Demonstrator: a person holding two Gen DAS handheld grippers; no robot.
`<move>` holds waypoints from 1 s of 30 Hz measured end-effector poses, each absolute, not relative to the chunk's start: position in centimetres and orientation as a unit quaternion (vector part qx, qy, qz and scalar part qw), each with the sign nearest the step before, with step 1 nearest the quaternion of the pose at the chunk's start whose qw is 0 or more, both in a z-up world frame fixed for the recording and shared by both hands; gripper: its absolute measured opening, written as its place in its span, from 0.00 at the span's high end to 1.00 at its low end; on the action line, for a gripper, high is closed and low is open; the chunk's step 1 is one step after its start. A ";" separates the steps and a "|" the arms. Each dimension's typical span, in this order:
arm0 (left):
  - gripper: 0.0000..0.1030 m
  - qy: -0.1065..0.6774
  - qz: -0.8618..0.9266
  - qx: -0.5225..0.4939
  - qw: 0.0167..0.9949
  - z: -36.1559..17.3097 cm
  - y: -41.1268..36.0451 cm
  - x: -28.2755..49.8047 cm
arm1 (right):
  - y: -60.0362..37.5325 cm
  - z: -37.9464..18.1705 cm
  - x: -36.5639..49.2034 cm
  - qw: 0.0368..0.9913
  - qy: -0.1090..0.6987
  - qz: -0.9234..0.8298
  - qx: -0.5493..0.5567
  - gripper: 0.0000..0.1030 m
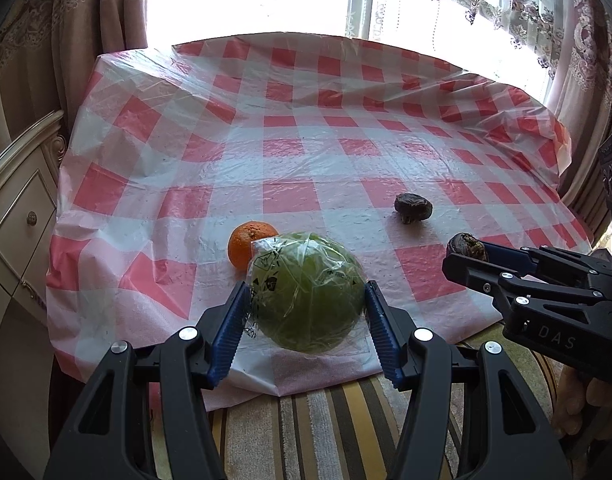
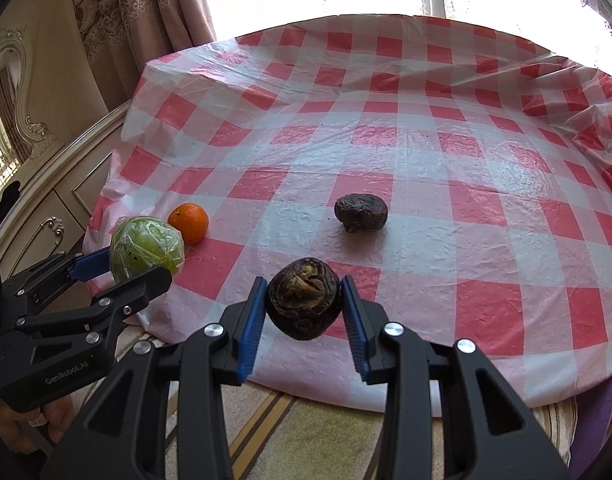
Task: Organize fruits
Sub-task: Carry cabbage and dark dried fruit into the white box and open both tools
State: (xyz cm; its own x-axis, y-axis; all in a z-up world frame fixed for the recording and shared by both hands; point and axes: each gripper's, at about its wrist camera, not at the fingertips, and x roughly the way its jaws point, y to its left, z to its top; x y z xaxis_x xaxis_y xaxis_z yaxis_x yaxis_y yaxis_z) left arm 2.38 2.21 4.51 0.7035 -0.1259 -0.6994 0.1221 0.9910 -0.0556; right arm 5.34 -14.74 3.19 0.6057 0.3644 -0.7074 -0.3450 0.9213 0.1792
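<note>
My left gripper [image 1: 308, 310] is shut on a green fruit wrapped in clear plastic [image 1: 308, 294], held over the near left edge of the table; it also shows in the right wrist view [image 2: 146, 246]. An orange [image 1: 250, 243] sits on the cloth just behind it, also seen in the right wrist view [image 2: 189, 222]. My right gripper [image 2: 304, 306] is shut on a dark wrinkled fruit [image 2: 304, 304], near the table's front edge; it shows at the right of the left wrist view [image 1: 466, 249]. A second dark wrinkled fruit [image 2: 361, 212] lies on the cloth further in.
The table wears a red-and-white checked plastic cloth [image 1: 290, 152]. A striped rug [image 1: 346, 420] lies below its front edge. A cream cabinet with drawers [image 1: 18, 208] stands at the left. Curtains and a bright window are behind.
</note>
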 end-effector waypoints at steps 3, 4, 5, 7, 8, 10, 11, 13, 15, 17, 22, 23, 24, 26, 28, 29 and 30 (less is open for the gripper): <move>0.46 0.378 -0.071 0.003 0.923 4.8 1.6 2.3 | -15.8 3.7 4.9 0.898 0.393 0.198 0.025 0.63; 0.46 0.378 -0.073 0.005 0.923 4.9 1.4 2.3 | -16.2 3.9 4.7 0.899 0.391 0.197 0.029 0.63; 0.46 0.377 -0.074 0.007 0.923 5.0 1.2 2.3 | -16.6 4.0 4.6 0.899 0.390 0.196 0.033 0.63; 0.46 0.376 -0.078 0.012 0.923 5.3 0.7 2.3 | -17.4 4.3 4.4 0.900 0.388 0.194 0.039 0.63; 0.46 0.376 -0.079 0.014 0.923 5.4 0.4 2.3 | -17.7 4.3 4.3 0.901 0.387 0.194 0.042 0.63; 0.46 0.374 -0.083 0.019 0.923 5.6 -0.2 2.2 | -18.5 4.5 4.1 0.901 0.385 0.192 0.049 0.63; 0.46 0.374 -0.085 0.021 0.923 5.8 -0.5 2.2 | -18.9 4.5 4.0 0.902 0.385 0.191 0.054 0.63; 0.46 0.372 -0.089 0.026 0.924 6.1 -1.1 2.1 | -19.7 4.7 3.8 0.903 0.383 0.187 0.061 0.63; 0.46 0.369 -0.095 0.031 0.924 6.4 -1.8 2.0 | -20.4 5.0 3.6 0.905 0.379 0.184 0.068 0.63; 0.46 0.366 -0.101 0.035 0.924 6.8 -2.4 1.9 | -21.2 5.2 3.3 0.906 0.375 0.181 0.073 0.63; 0.46 0.361 -0.116 0.046 0.924 7.6 -4.3 1.7 | -23.6 5.8 2.5 0.911 0.367 0.169 0.090 0.63; 0.46 0.361 -0.119 0.048 0.924 7.7 -4.7 1.7 | -24.1 5.8 2.4 0.911 0.365 0.165 0.093 0.63; 0.46 0.361 -0.123 0.050 0.923 7.8 -5.1 1.7 | -24.7 6.0 2.2 0.913 0.363 0.162 0.096 0.63; 0.46 0.360 -0.130 0.055 0.922 7.9 -6.0 1.7 | -25.9 6.2 1.9 0.915 0.359 0.154 0.102 0.63; 0.46 0.359 -0.137 0.061 0.921 8.1 -6.9 1.8 | -27.2 6.3 1.5 0.917 0.355 0.146 0.107 0.63; 0.46 0.359 -0.141 0.063 0.920 8.2 -7.4 1.8 | -27.8 6.3 1.3 0.918 0.353 0.141 0.109 0.63; 0.46 0.358 -0.146 0.066 0.920 8.2 -7.9 1.8 | -28.5 6.4 1.1 0.919 0.352 0.136 0.111 0.63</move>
State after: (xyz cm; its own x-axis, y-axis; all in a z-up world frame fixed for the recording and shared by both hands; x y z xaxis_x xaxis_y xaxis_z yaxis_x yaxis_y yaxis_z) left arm 1.79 -7.93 8.23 0.7008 -0.2209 -0.6783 0.3156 0.9487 0.0172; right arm 1.08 -28.50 6.35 0.7148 0.3278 -0.6177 -0.1709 0.9384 0.3003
